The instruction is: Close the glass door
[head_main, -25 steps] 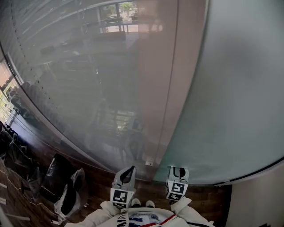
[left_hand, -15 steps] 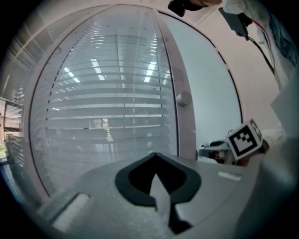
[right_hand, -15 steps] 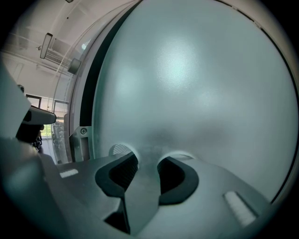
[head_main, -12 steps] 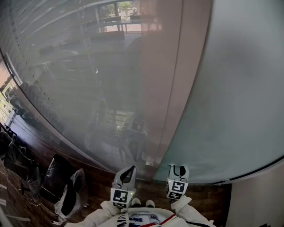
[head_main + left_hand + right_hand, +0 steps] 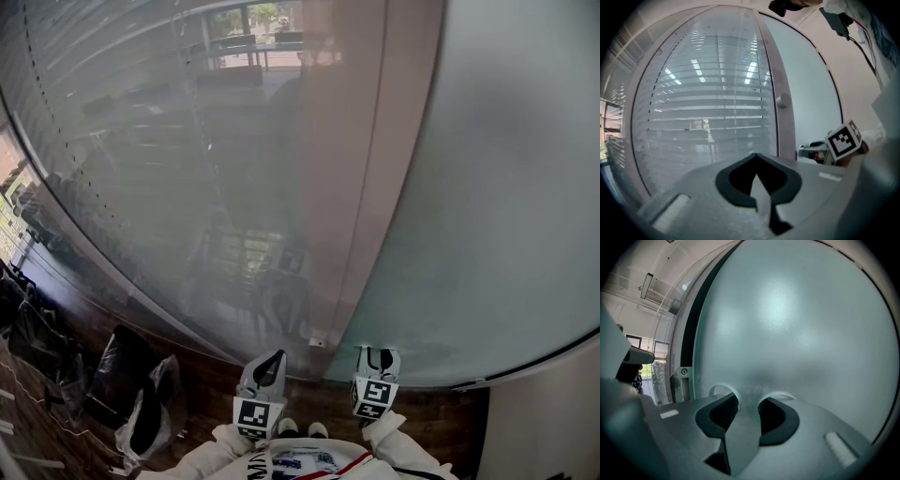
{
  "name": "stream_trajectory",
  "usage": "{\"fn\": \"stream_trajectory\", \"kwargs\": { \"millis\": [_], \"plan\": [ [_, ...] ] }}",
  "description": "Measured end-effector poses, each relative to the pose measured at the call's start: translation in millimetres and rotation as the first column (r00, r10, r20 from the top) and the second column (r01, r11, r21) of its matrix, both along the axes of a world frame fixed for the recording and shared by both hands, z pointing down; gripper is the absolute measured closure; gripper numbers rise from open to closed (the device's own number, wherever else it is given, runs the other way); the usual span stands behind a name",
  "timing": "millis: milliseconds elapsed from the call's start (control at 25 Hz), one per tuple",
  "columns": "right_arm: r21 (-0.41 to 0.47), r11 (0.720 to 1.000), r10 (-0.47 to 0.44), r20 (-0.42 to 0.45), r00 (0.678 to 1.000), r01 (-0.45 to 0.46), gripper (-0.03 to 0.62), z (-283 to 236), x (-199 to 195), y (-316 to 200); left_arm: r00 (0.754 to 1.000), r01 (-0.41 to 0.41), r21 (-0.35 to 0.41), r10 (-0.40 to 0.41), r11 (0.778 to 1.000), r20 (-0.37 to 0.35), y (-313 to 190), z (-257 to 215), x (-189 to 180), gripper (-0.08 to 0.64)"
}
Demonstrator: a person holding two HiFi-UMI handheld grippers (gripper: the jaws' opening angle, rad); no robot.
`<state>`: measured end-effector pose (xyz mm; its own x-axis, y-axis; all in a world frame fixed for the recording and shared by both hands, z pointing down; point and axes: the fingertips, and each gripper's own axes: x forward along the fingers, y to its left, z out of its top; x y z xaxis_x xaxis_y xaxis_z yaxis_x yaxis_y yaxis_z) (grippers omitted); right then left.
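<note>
The frosted glass door (image 5: 506,206) fills the right of the head view and nearly all of the right gripper view (image 5: 797,333). Its left edge sits by a pinkish upright frame (image 5: 347,187) that carries a round knob (image 5: 782,100). My right gripper (image 5: 377,360) points at the door's lower part. Its jaws stand apart with nothing between them, and the fingertips (image 5: 725,404) are right up against the frosted pane. My left gripper (image 5: 267,367) is shut and empty, and points at the frame's foot. Its tip (image 5: 757,158) faces the slatted glass panel (image 5: 708,103).
A fixed glass wall with blinds (image 5: 169,169) runs to the left of the frame. A metal bracket with a screw (image 5: 683,372) sits at the door's bottom corner (image 5: 317,340). Dark bags (image 5: 131,384) lie on the wooden floor at the lower left. A white wall corner (image 5: 544,422) is at the lower right.
Only the head view drifts slightly. Both grippers and the door stay where they were.
</note>
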<state>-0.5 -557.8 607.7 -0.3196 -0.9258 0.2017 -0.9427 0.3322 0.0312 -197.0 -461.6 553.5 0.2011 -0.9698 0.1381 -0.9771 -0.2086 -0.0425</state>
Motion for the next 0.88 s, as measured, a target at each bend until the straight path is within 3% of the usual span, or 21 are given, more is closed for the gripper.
{"fn": "stream_trajectory", "kwargs": {
  "millis": [880],
  "plan": [
    [0.019,1.000,-0.003,0.009,1.000,0.003,0.463,-5,-7,-3,1.000,0.020,-0.008,-0.020,1.000,0.016,45,4,42,0.558]
  ]
}}
